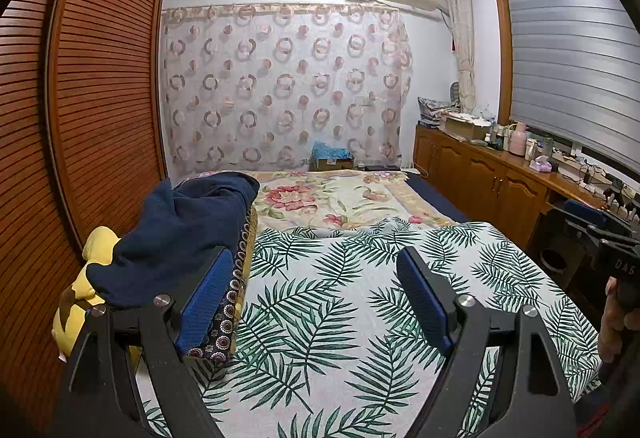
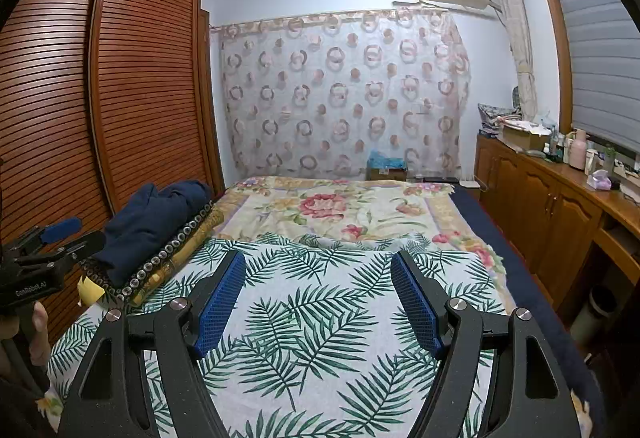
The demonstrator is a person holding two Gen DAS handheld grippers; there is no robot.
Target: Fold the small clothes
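A heap of navy blue clothing [image 1: 180,238] lies at the bed's left edge, on a dark cloth with a ring pattern [image 1: 234,286] and beside a yellow garment [image 1: 96,250]. The right wrist view shows the same navy heap [image 2: 156,222] at the left. My left gripper [image 1: 315,254] is open over the palm-leaf sheet [image 1: 340,318], with its left finger close beside the heap and nothing between its pads. My right gripper [image 2: 318,258] is also open and empty above the palm-leaf sheet [image 2: 320,318]. Each gripper shows at the edge of the other's view, held by a hand.
A floral blanket [image 1: 332,197] covers the far half of the bed. A louvred wooden wardrobe [image 1: 80,117] stands close on the left. A low wooden cabinet [image 1: 480,173] with bottles and boxes on top runs along the right, with a bin [image 1: 556,262] under it.
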